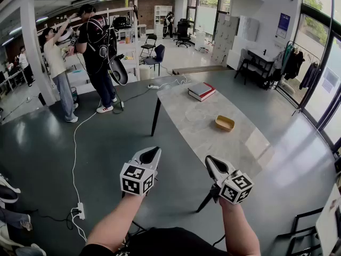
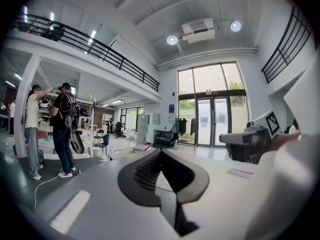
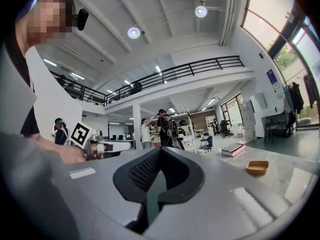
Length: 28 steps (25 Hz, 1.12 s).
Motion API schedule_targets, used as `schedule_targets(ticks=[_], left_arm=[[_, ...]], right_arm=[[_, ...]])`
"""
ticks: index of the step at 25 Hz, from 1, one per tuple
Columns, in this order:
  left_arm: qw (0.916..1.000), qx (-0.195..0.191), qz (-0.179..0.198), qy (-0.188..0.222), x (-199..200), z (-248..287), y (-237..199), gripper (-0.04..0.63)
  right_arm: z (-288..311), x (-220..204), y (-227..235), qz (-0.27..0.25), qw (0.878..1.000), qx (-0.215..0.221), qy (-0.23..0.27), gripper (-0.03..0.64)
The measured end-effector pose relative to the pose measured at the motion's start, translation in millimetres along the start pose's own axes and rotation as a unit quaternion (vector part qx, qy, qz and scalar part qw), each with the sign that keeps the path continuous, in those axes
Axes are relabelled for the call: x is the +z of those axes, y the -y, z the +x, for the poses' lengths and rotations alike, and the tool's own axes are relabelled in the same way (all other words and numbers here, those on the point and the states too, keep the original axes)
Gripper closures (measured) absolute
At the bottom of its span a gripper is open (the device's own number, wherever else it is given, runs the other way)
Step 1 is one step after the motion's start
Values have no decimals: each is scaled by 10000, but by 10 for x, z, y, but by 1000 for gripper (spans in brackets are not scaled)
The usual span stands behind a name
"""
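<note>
Left gripper (image 1: 152,153) and right gripper (image 1: 211,164) both empty, jaws pressed together, held in air short of the marble table (image 1: 186,119); small yellow tray (image 1: 224,123) well ahead of right gripper, books (image 1: 201,91) beyond it.

No legible text, brand or number found. Blue wall sign (image 1: 283,22) is too small to read. Cubes on left claw (image 1: 151,154) and right claw (image 1: 213,164) carry square coded markers only.
</note>
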<state>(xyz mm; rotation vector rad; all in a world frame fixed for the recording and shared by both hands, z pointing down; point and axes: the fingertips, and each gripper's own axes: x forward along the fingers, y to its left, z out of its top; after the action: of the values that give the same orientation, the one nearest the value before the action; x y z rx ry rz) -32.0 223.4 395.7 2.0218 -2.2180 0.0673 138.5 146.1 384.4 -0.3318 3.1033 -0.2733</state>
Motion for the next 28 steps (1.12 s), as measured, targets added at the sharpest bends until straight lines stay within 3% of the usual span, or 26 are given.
schedule_targets(ticks=[11,17,28], left_arm=[[10000,-36,-8,24,-73,-165,-221,592],[9999,-38,-65,-68,-192,-317,-475,592],[9998,158,-122,-67,-211,-629,-988,592]], right_arm=[[144,-106,-181,-1,9999,-122,13,604],[368,-274,-307,264,9994,-215,-70,603],[806,-451,-675,420,9988,-15,-232,603]])
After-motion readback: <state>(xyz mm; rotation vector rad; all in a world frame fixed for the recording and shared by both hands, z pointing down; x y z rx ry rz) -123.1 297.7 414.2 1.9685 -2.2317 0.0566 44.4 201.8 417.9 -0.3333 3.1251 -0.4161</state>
